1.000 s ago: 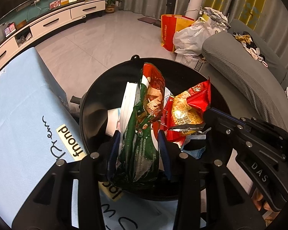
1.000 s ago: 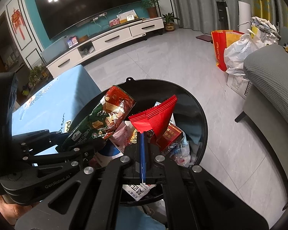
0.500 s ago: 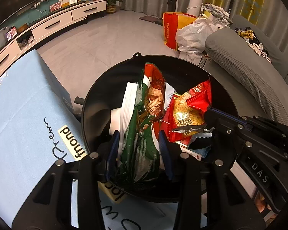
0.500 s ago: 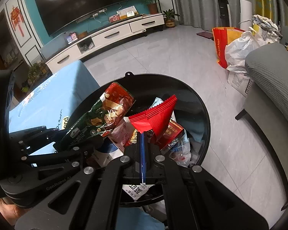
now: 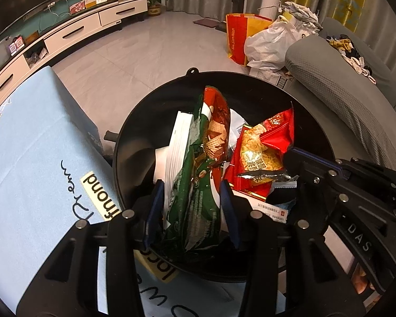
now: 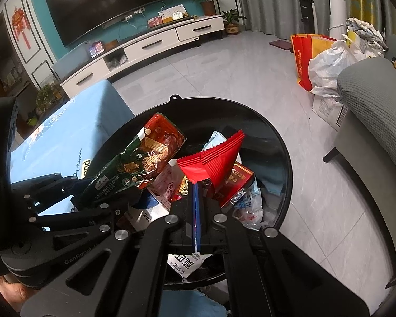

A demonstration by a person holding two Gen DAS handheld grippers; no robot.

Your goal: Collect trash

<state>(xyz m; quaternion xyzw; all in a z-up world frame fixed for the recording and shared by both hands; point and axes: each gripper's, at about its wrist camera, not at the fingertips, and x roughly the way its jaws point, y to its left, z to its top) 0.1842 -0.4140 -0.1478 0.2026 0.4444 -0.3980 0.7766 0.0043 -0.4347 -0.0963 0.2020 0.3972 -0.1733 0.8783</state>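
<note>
Trash hangs over the black bin [image 5: 150,121] from both our tongs: the left gripper [image 5: 191,200] pinches a green wafer bag [image 5: 198,192], the right gripper [image 6: 195,198] a red wrapper [image 6: 213,158]. Both are light, crinkly and slippery, so we grip near their lower ends.

Green-and-red wafer wrapper [image 5: 203,174], red snack packet [image 6: 213,158], black bin [image 5: 314,132], light-blue tablecloth [image 5: 34,142]

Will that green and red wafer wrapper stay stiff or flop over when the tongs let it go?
The hazelnut wafer wrapper looks crinkled and bent, so it is probably floppy and light. Its glossy foil may slip. It will likely drop into the black trash bin once the left tongs open.
</note>
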